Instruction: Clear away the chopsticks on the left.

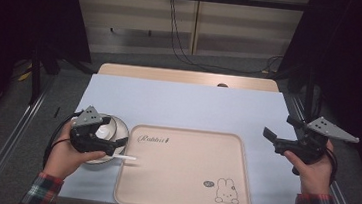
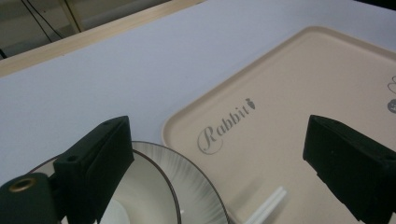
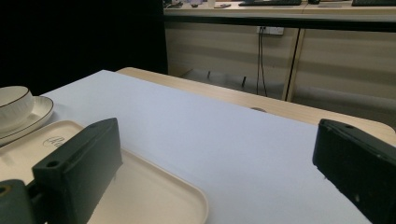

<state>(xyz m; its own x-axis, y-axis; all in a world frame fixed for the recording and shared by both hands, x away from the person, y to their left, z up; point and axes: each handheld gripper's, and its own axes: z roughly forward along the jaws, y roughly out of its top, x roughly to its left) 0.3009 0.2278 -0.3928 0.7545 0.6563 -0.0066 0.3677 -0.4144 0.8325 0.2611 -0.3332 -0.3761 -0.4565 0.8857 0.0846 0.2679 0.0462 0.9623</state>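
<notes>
A beige tray printed with "Rabbit" and a bunny lies at the table's front centre. Left of it, a white plate with a dark rim carries a small white bowl. A thin white stick reaches from the plate side onto the tray's left edge. My left gripper hovers over the plate, open. In the left gripper view, the jaws of that gripper stand wide apart above the plate, the tray and the stick. My right gripper is held right of the tray, open and empty.
A pale blue mat covers the wooden table. In the right gripper view the open right gripper faces bare mat, with the tray corner, plate and bowl at left. Cables hang behind the table.
</notes>
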